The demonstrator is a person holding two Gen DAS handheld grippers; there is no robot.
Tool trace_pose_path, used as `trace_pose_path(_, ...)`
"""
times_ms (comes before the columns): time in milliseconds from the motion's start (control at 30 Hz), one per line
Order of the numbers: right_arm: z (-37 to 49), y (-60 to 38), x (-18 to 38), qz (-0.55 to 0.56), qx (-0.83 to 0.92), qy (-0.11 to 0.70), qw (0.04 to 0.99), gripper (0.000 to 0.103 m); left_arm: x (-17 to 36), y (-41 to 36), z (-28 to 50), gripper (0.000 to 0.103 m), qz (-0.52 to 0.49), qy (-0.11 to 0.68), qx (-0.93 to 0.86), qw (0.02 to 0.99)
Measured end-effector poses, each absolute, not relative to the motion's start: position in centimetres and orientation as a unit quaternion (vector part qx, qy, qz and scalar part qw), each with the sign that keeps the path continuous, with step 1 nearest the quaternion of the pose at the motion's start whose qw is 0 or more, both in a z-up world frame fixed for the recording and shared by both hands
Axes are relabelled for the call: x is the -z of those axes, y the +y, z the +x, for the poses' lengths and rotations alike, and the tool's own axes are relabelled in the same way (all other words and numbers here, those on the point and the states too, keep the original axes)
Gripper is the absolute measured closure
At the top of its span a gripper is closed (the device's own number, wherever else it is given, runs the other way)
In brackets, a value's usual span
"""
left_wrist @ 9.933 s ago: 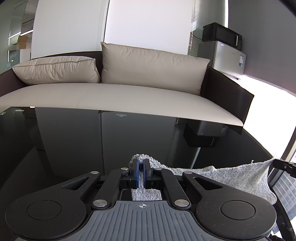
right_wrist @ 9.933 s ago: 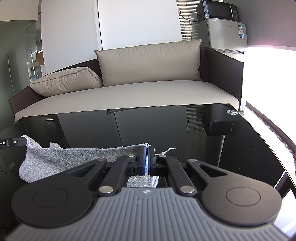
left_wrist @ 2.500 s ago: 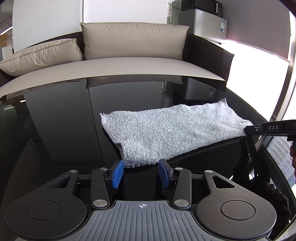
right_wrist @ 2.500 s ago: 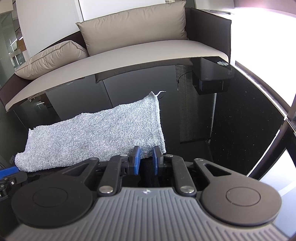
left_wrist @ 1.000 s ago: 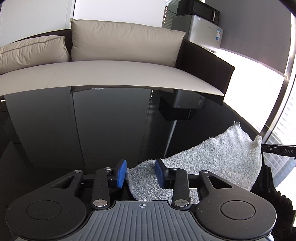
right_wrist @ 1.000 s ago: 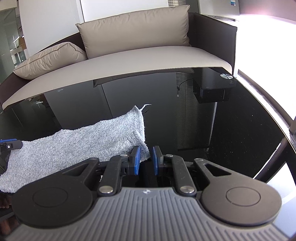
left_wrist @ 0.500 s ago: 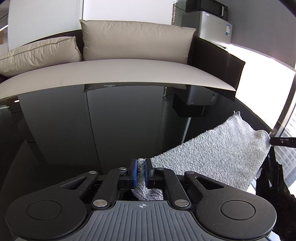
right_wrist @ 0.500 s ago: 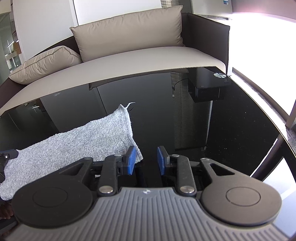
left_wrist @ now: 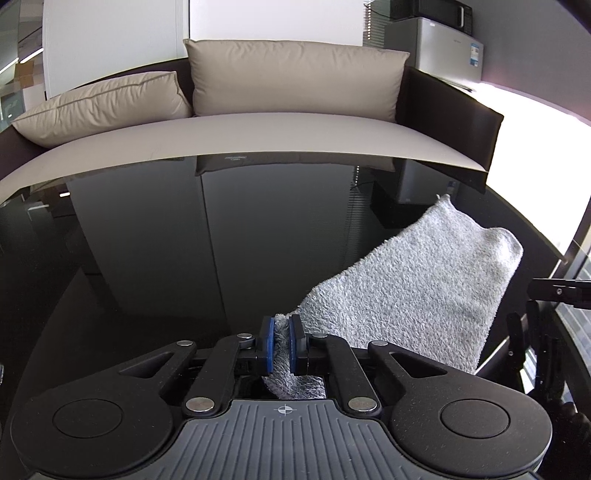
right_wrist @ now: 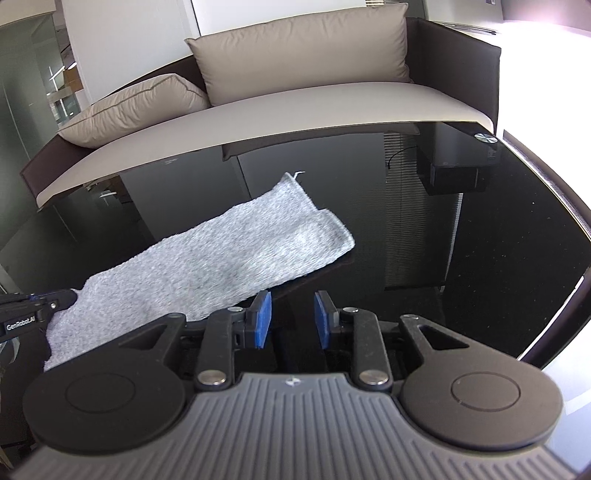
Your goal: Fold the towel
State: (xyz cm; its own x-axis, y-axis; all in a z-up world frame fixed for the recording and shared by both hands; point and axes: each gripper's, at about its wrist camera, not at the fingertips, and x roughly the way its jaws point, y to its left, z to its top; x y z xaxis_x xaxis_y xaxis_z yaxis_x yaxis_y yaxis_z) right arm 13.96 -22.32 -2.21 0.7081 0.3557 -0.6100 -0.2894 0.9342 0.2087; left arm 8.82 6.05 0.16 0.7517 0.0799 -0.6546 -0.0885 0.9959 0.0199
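Towel (left_wrist: 417,288), grey terry cloth folded into a long strip, lies on the glossy black table (left_wrist: 155,258) ahead of both my tools. My left gripper (left_wrist: 281,341) is clamped on one end of it: the two blue pads (left_wrist: 270,343) stand close together with a bunched tuft of cloth pinched between them, and more cloth shows below them, inside the black linkage. From that pinch the strip runs forward and to my right, its far end rumpled into a soft hump with a loose thread at the far corner. At the right edge of this view a black finger of my other tool juts in just beside the strip.

My right gripper (right_wrist: 291,319) has its blue pads (right_wrist: 263,317) well apart, with only dark tabletop between them. Seen from this tool, the towel (right_wrist: 229,262) lies ahead and to the left, its near long edge just beyond the left pad; whether pad and cloth touch, I cannot tell. At the far left of this view the tip of my left gripper (right_wrist: 59,300) meets the end of the strip.

Beyond the table's far edge stands a sofa (right_wrist: 332,96) with a dark frame and beige cushions, mirrored in the tabletop. A small fridge (left_wrist: 447,55) with a black microwave (left_wrist: 428,9) on top stands to the right of the sofa in the left wrist view.
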Motion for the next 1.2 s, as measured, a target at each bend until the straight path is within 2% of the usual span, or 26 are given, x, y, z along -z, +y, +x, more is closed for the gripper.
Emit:
trace_pose_path(867, 8.0, -23.8, 1.9, 0.056, -0.177, 0.349, 0.919, 0.073, 0.6, -2.1, -1.4, 0.096, -0.013, 0.339, 0.011, 0.941)
trace_pose_path(1000, 5.9, -24.5, 1.7, 0.057, -0.184, 0.350, 0.917, 0.063, 0.7, -2.8, -2.2, 0.096, -0.015, 0.340, 0.025, 0.940)
trace_pose_path(1200, 2.2, -25.4, 1.0, 0.052, -0.205, 0.335, 0.918, 0.057, 0.7, -3.7, -3.3, 0.096, -0.022, 0.341, 0.041, 0.939)
